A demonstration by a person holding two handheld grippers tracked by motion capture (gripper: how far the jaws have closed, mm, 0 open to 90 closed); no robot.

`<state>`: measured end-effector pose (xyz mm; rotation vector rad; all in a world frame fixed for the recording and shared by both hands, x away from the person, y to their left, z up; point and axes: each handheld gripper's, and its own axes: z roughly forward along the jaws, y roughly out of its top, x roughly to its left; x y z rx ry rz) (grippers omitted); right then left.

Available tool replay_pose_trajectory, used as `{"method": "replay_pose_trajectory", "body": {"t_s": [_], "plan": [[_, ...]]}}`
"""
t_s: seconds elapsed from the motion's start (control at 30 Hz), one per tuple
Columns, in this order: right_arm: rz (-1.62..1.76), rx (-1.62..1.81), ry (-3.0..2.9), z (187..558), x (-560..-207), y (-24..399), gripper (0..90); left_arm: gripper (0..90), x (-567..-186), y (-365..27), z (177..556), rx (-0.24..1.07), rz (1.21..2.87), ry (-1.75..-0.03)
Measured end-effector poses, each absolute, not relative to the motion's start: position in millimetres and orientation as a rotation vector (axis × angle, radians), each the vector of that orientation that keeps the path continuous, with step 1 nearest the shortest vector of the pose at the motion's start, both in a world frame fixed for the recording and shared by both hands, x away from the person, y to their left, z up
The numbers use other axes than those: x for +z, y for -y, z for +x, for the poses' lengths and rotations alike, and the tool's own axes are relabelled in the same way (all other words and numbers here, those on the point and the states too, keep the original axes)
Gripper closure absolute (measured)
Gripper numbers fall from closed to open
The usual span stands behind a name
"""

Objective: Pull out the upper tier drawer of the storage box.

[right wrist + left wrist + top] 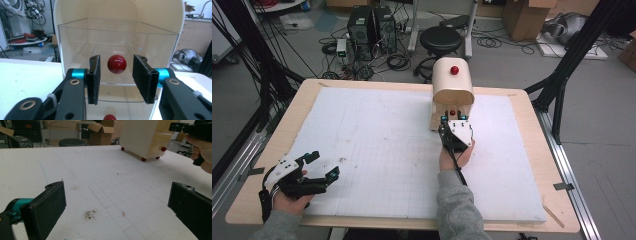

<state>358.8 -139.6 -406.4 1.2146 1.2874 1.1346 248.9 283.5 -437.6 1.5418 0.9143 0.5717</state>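
Flanking a red knob (pixel 116 64) at the front of a cream, round-topped cabinet (pixel 452 88), my right jaws (pixel 116 77) stand one pad on each side of it, a gap showing on both sides and neither pad pressing it. The knob sits on a clear panel (pixel 75 45) across the cabinet's open front, and a second red knob (pixel 109 117) shows lower down, below my pads. From the high view, my right gripper (pixel 455 131) is pushed up against the cabinet's near face, the cabinet standing on small red feet (pixel 143 159) toward the far side of the bench (pixel 272 145), on its white foam sheet (pixel 377 145). Another red knob (pixel 454 70) sits on the cabinet's rounded top. At the near left corner of the bench, my left gripper (pixel 319 170) rests low over the foam, its jaws spread wide with nothing between them. A dark smudge (pixel 90 214) marks the sheet just ahead of them, among faint grid lines. Beyond the bench, a black stool (pixel 440 40) and computer towers (pixel 372 31) stand on the floor.
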Motion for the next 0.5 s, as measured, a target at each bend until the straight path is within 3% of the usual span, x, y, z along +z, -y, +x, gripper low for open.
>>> {"method": "replay_pose_trajectory", "body": {"t_s": [0.5], "plan": [[1.202,1.124,-1.286,358.4,-405.9,138.1,68.8,2.1,-437.8,-283.3,248.9,0.569,1.542,-0.914]]}}
